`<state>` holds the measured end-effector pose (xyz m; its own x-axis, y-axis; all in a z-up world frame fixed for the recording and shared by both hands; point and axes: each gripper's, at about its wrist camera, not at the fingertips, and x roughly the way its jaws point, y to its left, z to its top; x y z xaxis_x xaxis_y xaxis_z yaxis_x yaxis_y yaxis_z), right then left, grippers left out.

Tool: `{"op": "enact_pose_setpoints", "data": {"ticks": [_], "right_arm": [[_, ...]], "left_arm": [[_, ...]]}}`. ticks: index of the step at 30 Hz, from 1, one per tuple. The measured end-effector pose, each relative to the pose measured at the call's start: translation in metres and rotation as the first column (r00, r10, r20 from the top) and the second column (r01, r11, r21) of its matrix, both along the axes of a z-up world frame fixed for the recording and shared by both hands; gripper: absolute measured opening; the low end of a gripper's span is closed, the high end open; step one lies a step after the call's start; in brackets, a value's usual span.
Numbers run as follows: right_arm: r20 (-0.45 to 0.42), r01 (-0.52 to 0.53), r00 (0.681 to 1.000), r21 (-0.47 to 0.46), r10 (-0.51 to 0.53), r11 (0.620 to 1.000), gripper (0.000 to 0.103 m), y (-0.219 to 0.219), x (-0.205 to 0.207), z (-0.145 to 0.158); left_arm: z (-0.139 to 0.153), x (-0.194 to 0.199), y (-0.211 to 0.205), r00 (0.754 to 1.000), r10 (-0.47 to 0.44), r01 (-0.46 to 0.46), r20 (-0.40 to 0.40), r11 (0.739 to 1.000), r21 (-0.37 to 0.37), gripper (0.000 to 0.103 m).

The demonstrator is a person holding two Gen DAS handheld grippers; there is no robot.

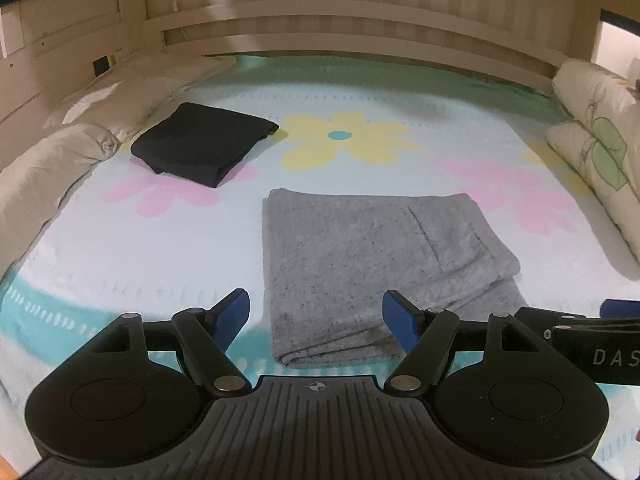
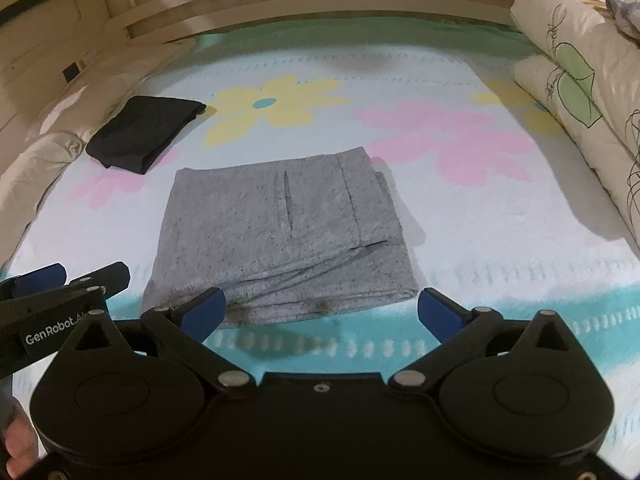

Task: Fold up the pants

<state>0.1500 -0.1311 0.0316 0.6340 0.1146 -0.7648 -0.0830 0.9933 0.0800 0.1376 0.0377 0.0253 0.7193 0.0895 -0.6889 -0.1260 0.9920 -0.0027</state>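
Left wrist view: bed seen from the near edge, both grippers low in the foreground.
Quilt roll (image 1: 60,152): cream, bunched along the left side of the bed.
Black garment (image 1: 200,144): folded into a flat packet, lying on the bedspread (image 1: 120,248) just beside the quilt roll, over a pink flower print.
Bedspread: pale with yellow and pink flowers and a teal band near the front edge.
Left gripper (image 1: 316,316): jaws spread wide, nothing between the blue pads (image 1: 232,316); it hangs over the near left corner of the grey pants, pads clear of the cloth.
Grey pants (image 1: 380,264): folded into a thick rectangle, centre of the bed, near edge toward the grippers, layered folds showing at the right and front.
Right gripper (image 1: 612,312): only its edge shows at the far right of this view.
Pillows (image 1: 600,152): cream with a green leaf print, stacked against the right side.
Right wrist view: same bed, from slightly further right.
Left gripper, again (image 2: 60,280): enters at the left edge, tips near the pants' left corner.
Grey pants, again (image 2: 280,232): a pocket slit shows on the top layer; stacked folds face front.
Right gripper, again (image 2: 324,312): released, jaws wide and empty, above the front edge of the pants; contact not evident.
Headboard (image 2: 320,4): pale wooden slats across the back.
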Motion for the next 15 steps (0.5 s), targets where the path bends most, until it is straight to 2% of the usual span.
{"op": "enact_pose_setpoints", "data": {"ticks": [15], "right_arm": [[0.006,-0.004,1.0,-0.013,0.004,1.0,0.102,0.0005,-0.0018,0.0005]], "left_arm": [[-0.0042,0.0001,-0.0025,1.0,-0.003,0.003,-0.022,1.0,0.024,0.072]]}}
